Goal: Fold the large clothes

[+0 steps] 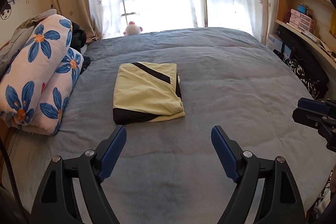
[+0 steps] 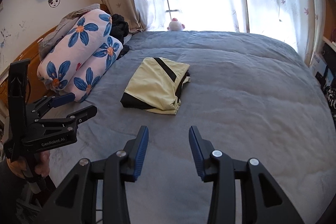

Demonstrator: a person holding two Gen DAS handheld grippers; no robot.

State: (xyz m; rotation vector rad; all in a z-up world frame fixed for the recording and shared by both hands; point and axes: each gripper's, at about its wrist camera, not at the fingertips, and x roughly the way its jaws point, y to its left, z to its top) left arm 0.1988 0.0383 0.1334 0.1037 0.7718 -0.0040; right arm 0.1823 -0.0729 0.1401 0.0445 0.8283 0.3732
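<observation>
A pale yellow garment with black stripes (image 1: 147, 91) lies folded into a compact rectangle on the grey bed (image 1: 231, 81). It also shows in the right wrist view (image 2: 155, 85). My left gripper (image 1: 169, 131) is open and empty, hovering above the bedcover just short of the garment's near edge. It also shows in the right wrist view (image 2: 80, 103) at the left, held by a hand. My right gripper (image 2: 168, 131) is open and empty, above the bedcover in front of the garment. Its fingers (image 1: 310, 108) show at the right edge of the left wrist view.
A rolled floral quilt (image 1: 40, 77) lies along the bed's left side with dark clothes behind it. A plush toy (image 1: 133, 28) sits at the far edge by the curtained window. Bookshelves (image 1: 302, 3) and boxes stand to the right. The grey bedcover (image 2: 252, 87) spreads wide around the garment.
</observation>
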